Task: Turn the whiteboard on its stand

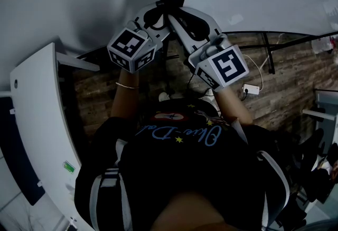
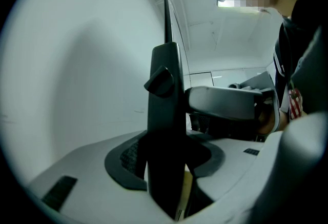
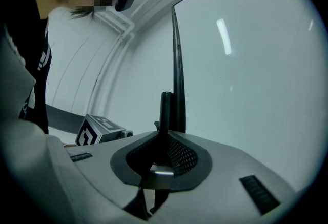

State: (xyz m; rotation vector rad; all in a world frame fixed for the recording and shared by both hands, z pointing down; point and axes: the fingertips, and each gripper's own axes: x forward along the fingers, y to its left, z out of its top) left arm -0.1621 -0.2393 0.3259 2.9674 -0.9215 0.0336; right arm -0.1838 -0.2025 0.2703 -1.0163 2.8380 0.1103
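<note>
Both tongs gripping, operator?

Yes, spotter. My left tongs (image 2: 165,166) clamp the board's dark edge (image 2: 166,89); my right tongs (image 3: 161,159) pinch a thin post (image 3: 165,110) just beside it. The board (image 3: 246,64) stands edge-on ahead of both.

Advice?

I'd swing both together, slowly, keeping the grips square.

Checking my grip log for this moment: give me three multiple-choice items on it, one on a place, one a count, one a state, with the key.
1. In the left gripper view, the black upright stands:
A) between the jaws of the left tool
B) outside them
C) out of view

2. Marker cubes in the head view:
A) one
B) two
C) four

3. The right tool is:
A) open, empty
B) clamped on a pen
C) shut on the black upright

Key: A, it fills the jaw gap; B, one per tool; C, its jaws pinch the upright.
</note>
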